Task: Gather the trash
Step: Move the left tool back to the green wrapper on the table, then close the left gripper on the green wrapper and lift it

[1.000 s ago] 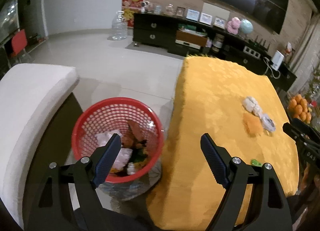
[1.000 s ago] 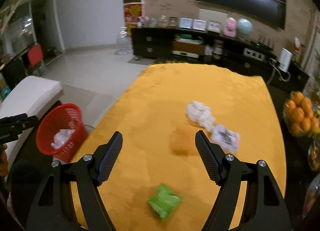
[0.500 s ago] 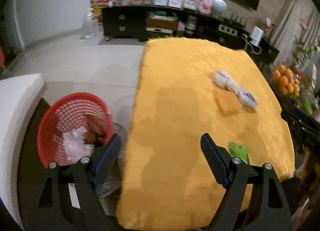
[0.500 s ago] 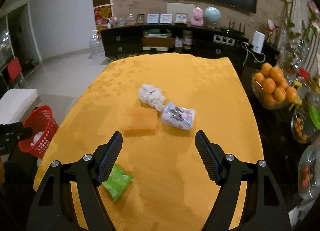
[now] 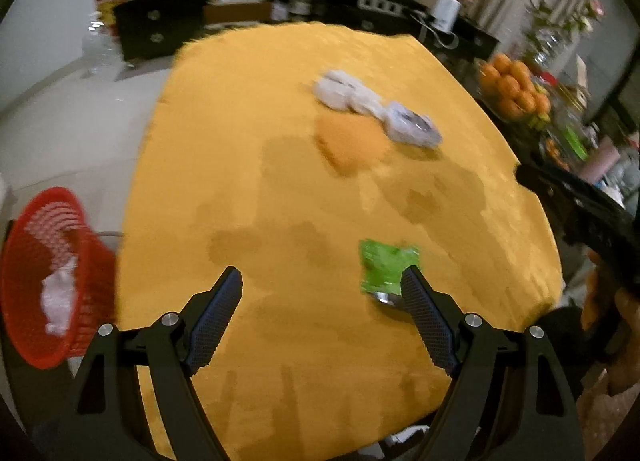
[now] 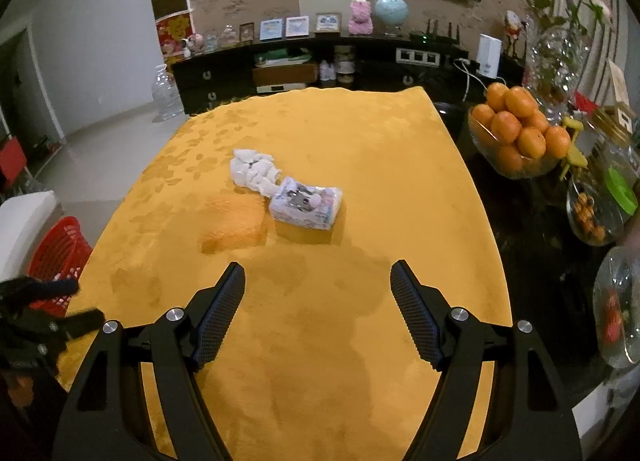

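Note:
On the yellow tablecloth [image 5: 280, 165] lie a green wrapper [image 5: 386, 267], a crumpled white tissue [image 6: 252, 171], a small printed tissue pack [image 6: 306, 203] and an orange cloth [image 6: 236, 219]. My left gripper [image 5: 322, 293] hangs open over the near part of the table, the green wrapper just past its right fingertip. My right gripper [image 6: 318, 281] is open and empty, short of the tissue pack. The same tissue [image 5: 342, 91], pack [image 5: 412, 127] and orange cloth [image 5: 352, 141] show further off in the left wrist view. The red basket [image 5: 44, 281] with trash inside stands on the floor left of the table.
A glass bowl of oranges [image 6: 516, 137], jars and snack bowls [image 6: 596, 209] crowd the dark surface right of the table. A black sideboard [image 6: 304, 65] with ornaments lines the far wall. A white cushioned seat [image 6: 20, 221] sits beside the red basket [image 6: 60, 253].
Both views have swung right, from the basket side onto the table. The green wrapper now sits by my left gripper and has left the right wrist view. Both jaws kept their width.

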